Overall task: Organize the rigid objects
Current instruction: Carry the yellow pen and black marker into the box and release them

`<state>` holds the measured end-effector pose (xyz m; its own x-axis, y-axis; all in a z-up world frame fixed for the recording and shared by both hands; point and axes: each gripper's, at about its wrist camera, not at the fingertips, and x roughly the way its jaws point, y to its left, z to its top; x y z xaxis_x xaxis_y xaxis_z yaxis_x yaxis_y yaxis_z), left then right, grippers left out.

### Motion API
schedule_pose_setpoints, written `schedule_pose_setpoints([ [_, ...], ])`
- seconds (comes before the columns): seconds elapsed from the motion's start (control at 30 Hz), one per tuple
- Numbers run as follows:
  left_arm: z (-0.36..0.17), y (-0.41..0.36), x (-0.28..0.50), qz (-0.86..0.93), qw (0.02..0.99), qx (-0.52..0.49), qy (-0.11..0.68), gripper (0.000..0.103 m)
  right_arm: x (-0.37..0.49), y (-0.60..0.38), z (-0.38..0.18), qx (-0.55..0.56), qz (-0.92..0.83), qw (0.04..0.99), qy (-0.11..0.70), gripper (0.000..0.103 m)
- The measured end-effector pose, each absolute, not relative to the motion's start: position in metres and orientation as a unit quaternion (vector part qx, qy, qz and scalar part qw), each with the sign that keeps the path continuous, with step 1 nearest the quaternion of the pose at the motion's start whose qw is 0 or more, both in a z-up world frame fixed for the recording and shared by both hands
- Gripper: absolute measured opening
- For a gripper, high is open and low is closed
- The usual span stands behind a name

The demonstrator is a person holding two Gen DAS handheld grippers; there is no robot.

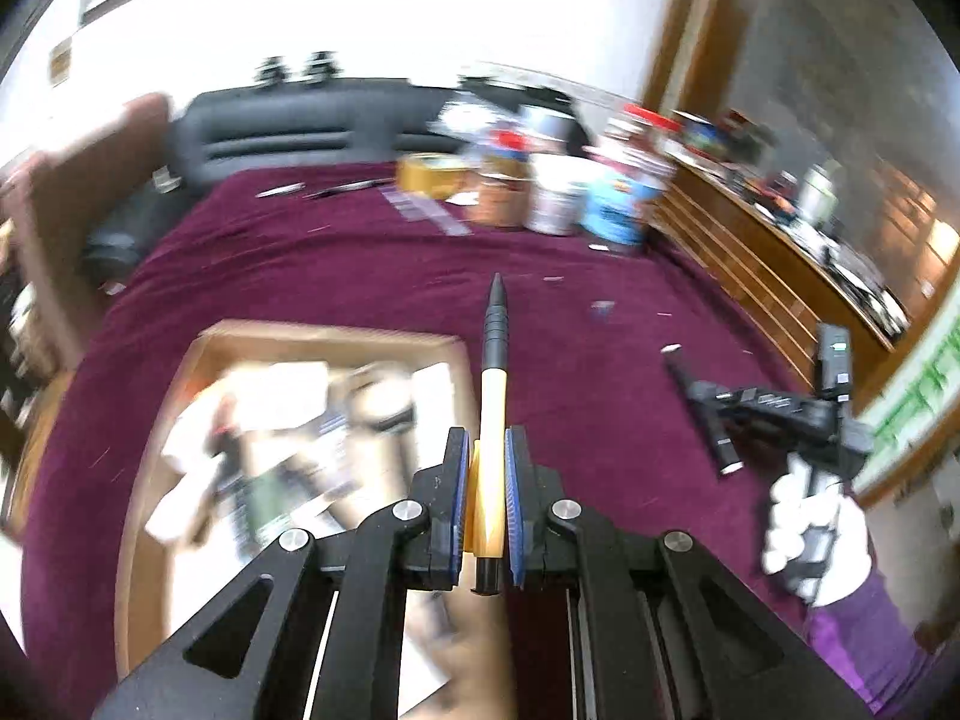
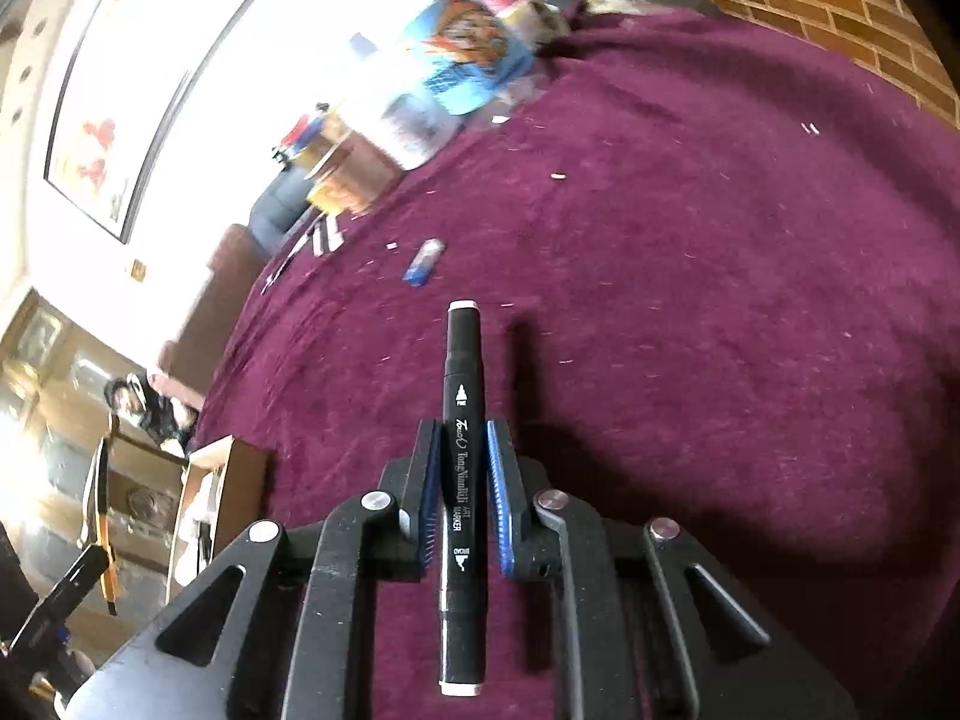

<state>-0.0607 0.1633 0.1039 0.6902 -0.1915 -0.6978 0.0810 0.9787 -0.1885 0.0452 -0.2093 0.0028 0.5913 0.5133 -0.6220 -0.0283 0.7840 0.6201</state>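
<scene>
The left gripper (image 1: 487, 468) is closed on a yellow pen (image 1: 492, 420), its blue pads (image 1: 458, 483) pressing the barrel from both sides; the pen runs straight ahead along the fingers, its black ribbed tip pointing forward past them, its black end cap back between the jaws; below and to the left of this gripper sits an open cardboard box (image 1: 312, 339) of blurred items on the maroon cloth (image 1: 360, 258).

The right gripper (image 2: 461, 480) is clamped on a black art marker (image 2: 461, 462); the marker lies lengthwise between the fingers, one white-tipped end well ahead of them, the other behind; ahead and slightly left of it a small blue eraser (image 2: 423, 261) rests on the cloth.
</scene>
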Motion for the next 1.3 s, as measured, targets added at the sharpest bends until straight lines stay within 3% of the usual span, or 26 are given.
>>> schedule_pose_setpoints([
  [0.33, 0.05, 0.246, -0.116, 0.0, 0.9, -0.144, 0.41, 0.009, -0.005, -0.103, 0.058, 0.24, 0.276, 0.823, 0.434, 0.013],
  [0.9, 0.015, 0.292, -0.131, 0.041, 0.885, -0.187, 0.424, 0.011, -0.024, 0.056, 0.034, 0.129, 0.307, 0.794, 0.508, 0.013],
  [0.97, 0.019, 0.292, -0.137, 0.037, 0.891, -0.183, 0.414, 0.019, -0.021, 0.066, 0.031, 0.11, 0.293, 0.801, 0.51, 0.013],
  [1.03, 0.023, 0.292, -0.142, 0.037, 0.895, -0.183, 0.406, 0.039, -0.019, 0.073, 0.027, 0.098, 0.281, 0.806, 0.511, 0.013],
  [1.3, 0.041, 0.284, -0.154, 0.036, 0.909, -0.166, 0.379, 0.048, -0.021, 0.079, 0.017, 0.098, 0.259, 0.81, 0.517, 0.014],
])
